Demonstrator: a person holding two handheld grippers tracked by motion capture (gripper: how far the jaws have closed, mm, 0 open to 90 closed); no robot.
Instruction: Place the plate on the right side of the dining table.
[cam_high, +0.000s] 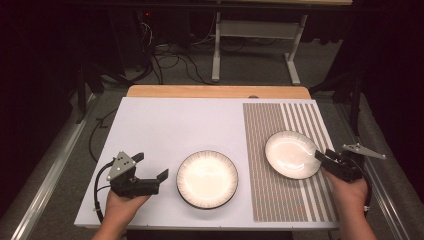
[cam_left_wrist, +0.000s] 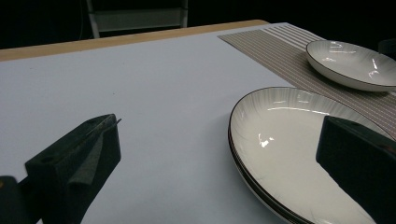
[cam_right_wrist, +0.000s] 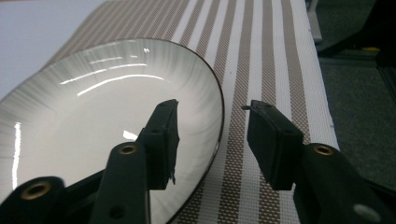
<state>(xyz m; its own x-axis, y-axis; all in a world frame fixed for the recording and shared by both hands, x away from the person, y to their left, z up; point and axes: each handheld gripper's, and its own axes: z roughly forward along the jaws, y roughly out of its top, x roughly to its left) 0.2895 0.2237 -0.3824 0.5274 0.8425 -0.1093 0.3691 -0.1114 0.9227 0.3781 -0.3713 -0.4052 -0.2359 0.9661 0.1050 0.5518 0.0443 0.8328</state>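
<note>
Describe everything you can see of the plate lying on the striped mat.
The plate on the striped mat is round, glossy and white, ceramic by its look, with fine grey lines raying out near its thin dark rim. It is shallow, upright and empty. It lies flat on the brown-and-white striped mat, at the right of the table. The right gripper straddles its near rim: one jaw stands over the bowl, the other outside above the mat, with a gap on both sides, so nothing grips it.

We find the near rim of the stacked plates (cam_left_wrist: 280, 140) cut off by the bottom edge and partly hidden behind one black jaw in the left gripper view, while the plate on the striped mat (cam_right_wrist: 93, 116) runs off the right gripper view's left edge.
</note>
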